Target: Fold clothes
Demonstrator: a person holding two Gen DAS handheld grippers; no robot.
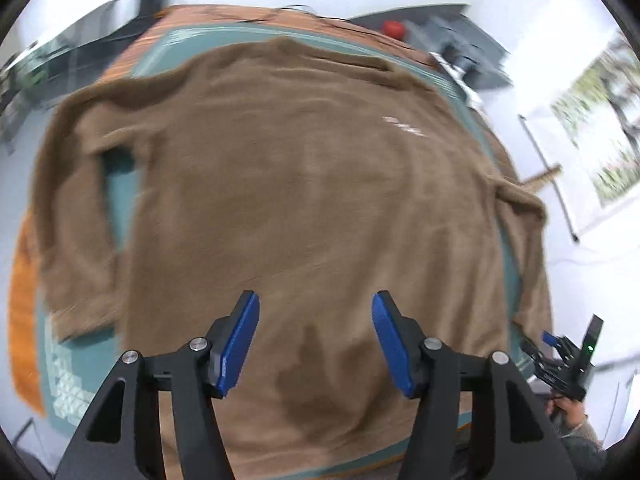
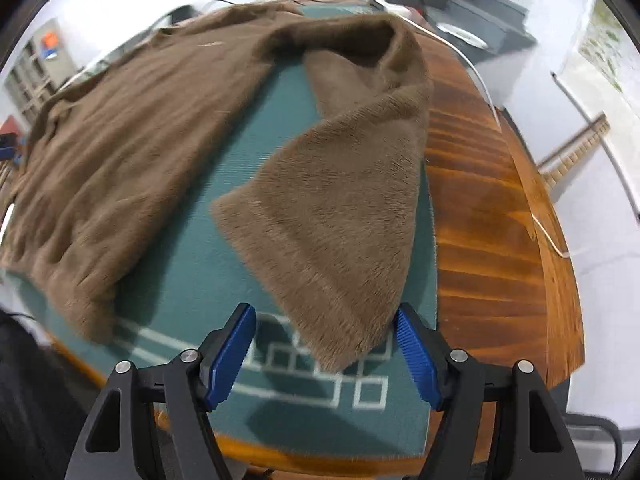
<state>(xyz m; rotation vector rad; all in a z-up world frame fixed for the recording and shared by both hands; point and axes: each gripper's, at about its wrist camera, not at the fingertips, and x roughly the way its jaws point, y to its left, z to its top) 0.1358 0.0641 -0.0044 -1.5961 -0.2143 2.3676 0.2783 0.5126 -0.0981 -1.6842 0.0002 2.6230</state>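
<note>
My left hand-held gripper [image 1: 316, 340] hangs over the brown sweater [image 1: 304, 184], pointing down at the hem end of the body. Blue pads [image 1: 236, 344] stand abt halfway apart, nothing btwn them, no fabric pinched; the knit lies below the gap. This view is motion-blurred, so fine detail is lost.

Landmark = the green mat [image 2: 192, 264] w/ white square pattern, lying on the wooden surface [image 2: 488, 240]. The sweater is spread flat across most of the mat, body in the middle, collar end at the mat's far side. In the left wrist view one sleeve runs along the mat's left edge w/ a patch of mat showing btwn sleeve and body. The other sleeve [image 2: 344, 184] sits at the mat's right edge: in the right wrist view it bends over at the shoulder and comes back toward me, cuff end lying on the mat's near white squares.

My right hand-held gripper [image 2: 326, 354] is over that cuff. Pads abt half open. Cuff tip sits in the gap btwn them; the right pad [image 2: 416, 360] looks just at the fabric edge, left pad is clear of it, so no grip on it.

In the left wrist view the right hand-held gripper shows small, off the mat's right edge, my hand [image 1: 568, 412] and grey sleeve cuff behind it.

A white cable [image 2: 480, 80] runs along the surface right of the mat.
</note>
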